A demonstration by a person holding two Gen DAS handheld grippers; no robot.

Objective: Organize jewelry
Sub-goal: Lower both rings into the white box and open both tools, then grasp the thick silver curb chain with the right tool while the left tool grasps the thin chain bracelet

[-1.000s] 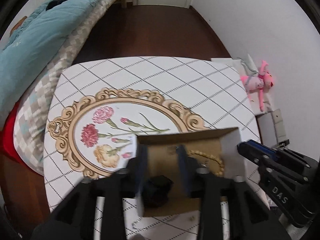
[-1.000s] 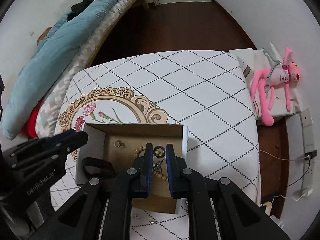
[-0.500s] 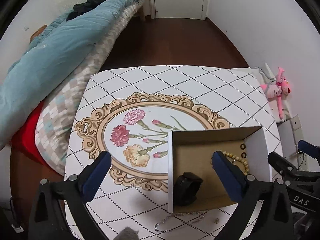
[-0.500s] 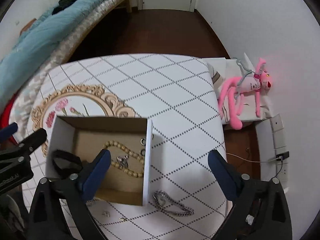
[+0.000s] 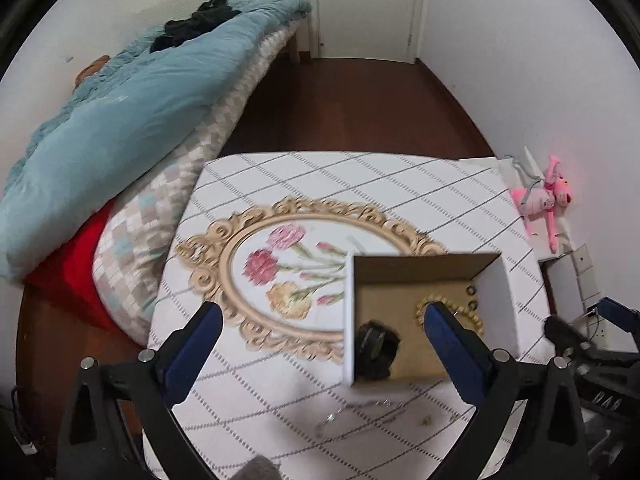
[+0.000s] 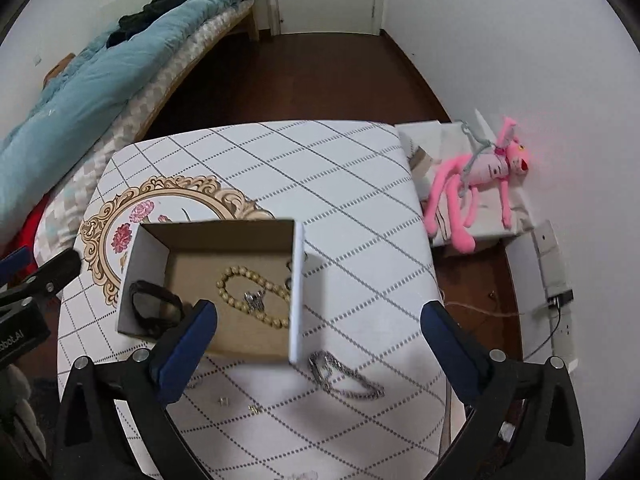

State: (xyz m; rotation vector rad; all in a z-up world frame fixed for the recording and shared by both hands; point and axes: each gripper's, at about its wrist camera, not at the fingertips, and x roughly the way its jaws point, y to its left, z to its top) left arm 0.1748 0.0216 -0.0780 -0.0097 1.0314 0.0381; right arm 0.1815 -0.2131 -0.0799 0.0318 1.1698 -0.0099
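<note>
Two grippers, both above the desk [image 6: 360, 208] with fingers spread wide, nothing between them. Left gripper [image 5: 320, 316]: jaws just opened to full width within the last second; blue fingers [image 5: 192, 344] flanking the left wall of the cardboard box [image 5: 400, 268]. Right gripper [image 6: 316, 316]: jaws likewise just opened, one finger over the box's near edge, the other over bare desk to the right.

Inside the box [image 6: 216, 236], on its brown floor: beaded bracelet [image 6: 248, 288] looped near the middle, small silver piece [image 6: 254, 300] lying within the loop, dark band [image 6: 154, 308] against the left wall, small dark rings [image 5: 471, 291] near the right wall.

Outside, on the desk just beside the box's near right corner: silver chain [image 6: 344, 372]. Further along the near edge: tiny earrings [image 6: 224, 401], well apart from the chain.

Beyond the desk: bed with blue quilt [image 5: 120, 120], pink plush toy [image 6: 480, 176] by the wall.
</note>
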